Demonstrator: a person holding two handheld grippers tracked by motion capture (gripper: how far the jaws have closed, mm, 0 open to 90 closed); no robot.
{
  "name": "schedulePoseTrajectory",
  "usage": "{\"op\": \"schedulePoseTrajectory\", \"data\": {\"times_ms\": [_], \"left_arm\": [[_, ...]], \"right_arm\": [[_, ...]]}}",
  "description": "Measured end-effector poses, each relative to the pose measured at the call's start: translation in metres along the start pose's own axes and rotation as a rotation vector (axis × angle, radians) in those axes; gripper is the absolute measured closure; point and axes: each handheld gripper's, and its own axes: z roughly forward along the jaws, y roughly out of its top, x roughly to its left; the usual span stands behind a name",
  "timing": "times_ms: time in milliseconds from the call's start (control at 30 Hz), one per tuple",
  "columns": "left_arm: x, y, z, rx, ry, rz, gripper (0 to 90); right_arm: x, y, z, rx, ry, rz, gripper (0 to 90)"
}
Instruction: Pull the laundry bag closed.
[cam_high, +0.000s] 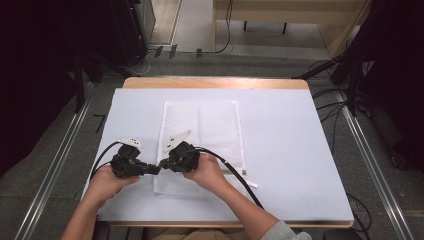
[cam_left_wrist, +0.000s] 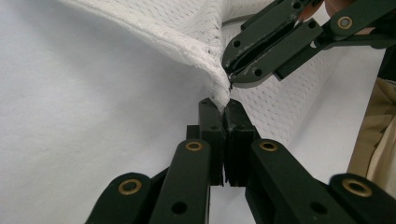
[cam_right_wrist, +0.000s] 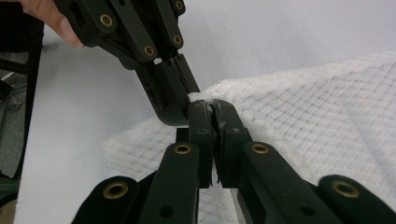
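Note:
A white mesh bag (cam_high: 202, 125) lies flat on the white table cover (cam_high: 285, 150). Both grippers meet at its left edge near the front corner. My left gripper (cam_high: 155, 169) is shut on a pinched-up bit of the mesh (cam_left_wrist: 187, 32); in the left gripper view its tips (cam_left_wrist: 223, 105) clamp the fabric. My right gripper (cam_high: 163, 163) is shut on the same edge right beside it, its tips (cam_right_wrist: 211, 107) closed on the mesh (cam_right_wrist: 317, 107). The two sets of jaws nearly touch: the right gripper (cam_left_wrist: 237, 71) sits just above my left tips, and the left gripper (cam_right_wrist: 176, 109) beside my right tips.
The wooden table edge (cam_high: 215, 82) shows at the back. A black cable (cam_high: 235, 175) trails from the right gripper over the bag's front right. Floor rails and cables run along both sides of the table.

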Motion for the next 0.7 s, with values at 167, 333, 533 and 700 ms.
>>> {"op": "schedulePoseTrajectory", "data": {"times_ms": [167, 333, 533, 700], "left_arm": [[0.0028, -0.0014, -0.0026, -0.005, -0.003, -0.005, 88.9], [0.0016, -0.0015, 0.0016, 0.026, 0.007, 0.019, 87.7], [0.0021, -0.0009, 0.0029, 0.024, 0.01, 0.029, 86.2], [0.0022, 0.0003, 0.001, 0.02, -0.01, -0.002, 88.2]], "right_arm": [[-0.0021, -0.0003, 0.0015, -0.014, 0.018, 0.041, 88.4], [0.0015, 0.0023, 0.0045, -0.005, 0.006, 0.04, 88.5], [0.0012, 0.0024, 0.0053, 0.003, 0.012, 0.04, 88.4], [0.001, 0.0022, 0.0058, -0.002, 0.01, 0.043, 88.5]]}}
